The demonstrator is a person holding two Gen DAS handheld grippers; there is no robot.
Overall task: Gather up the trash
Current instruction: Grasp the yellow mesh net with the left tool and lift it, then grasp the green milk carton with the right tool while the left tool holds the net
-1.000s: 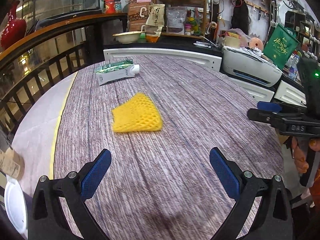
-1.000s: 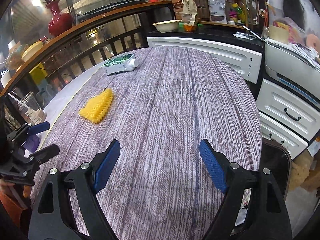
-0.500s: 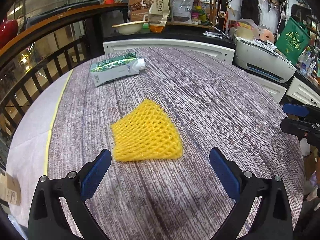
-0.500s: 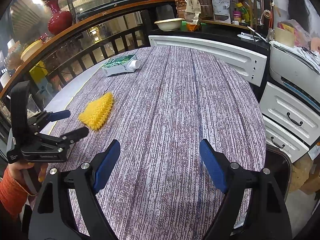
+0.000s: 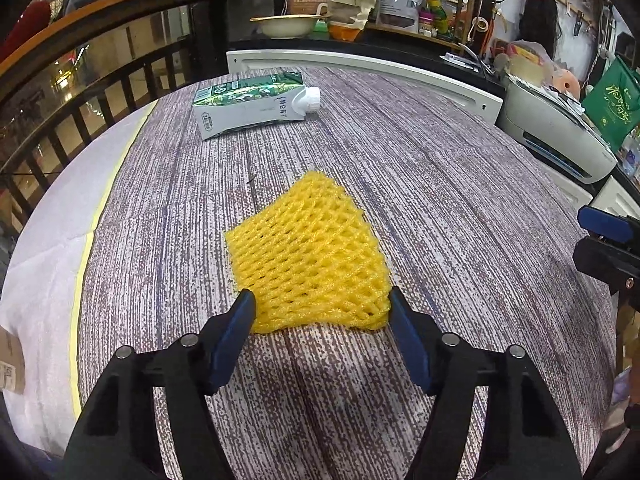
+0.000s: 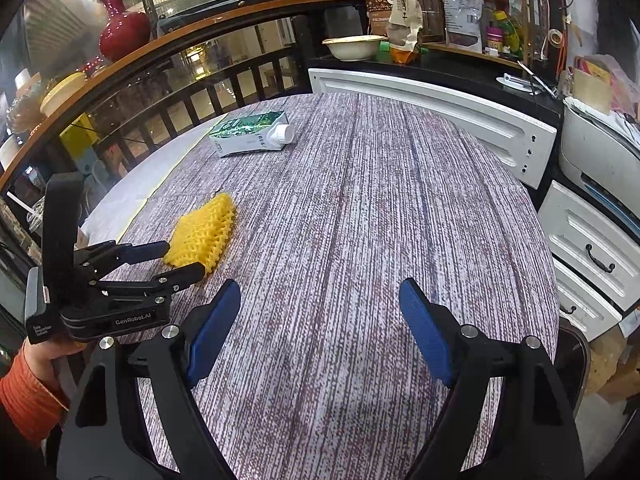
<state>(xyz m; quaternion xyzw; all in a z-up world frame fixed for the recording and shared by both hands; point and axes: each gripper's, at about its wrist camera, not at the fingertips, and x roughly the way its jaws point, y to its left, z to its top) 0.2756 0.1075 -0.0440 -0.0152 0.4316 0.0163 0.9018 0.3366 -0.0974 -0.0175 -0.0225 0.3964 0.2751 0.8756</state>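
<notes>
A round table with a grey woodgrain cover stands in a cluttered room beside a railing and white cabinets. Two trash items lie on it: a yellow foam net near the left edge and a milk carton on its side farther back. Neither is collected yet. The left gripper brackets the net's near edge, jaws partly open, the pads touching or just beside its corners; no grip is visible. The right gripper hangs wide open over bare table, holding nothing.

Red vase on the wooden rail, cream bowl and printer beyond the table.
</notes>
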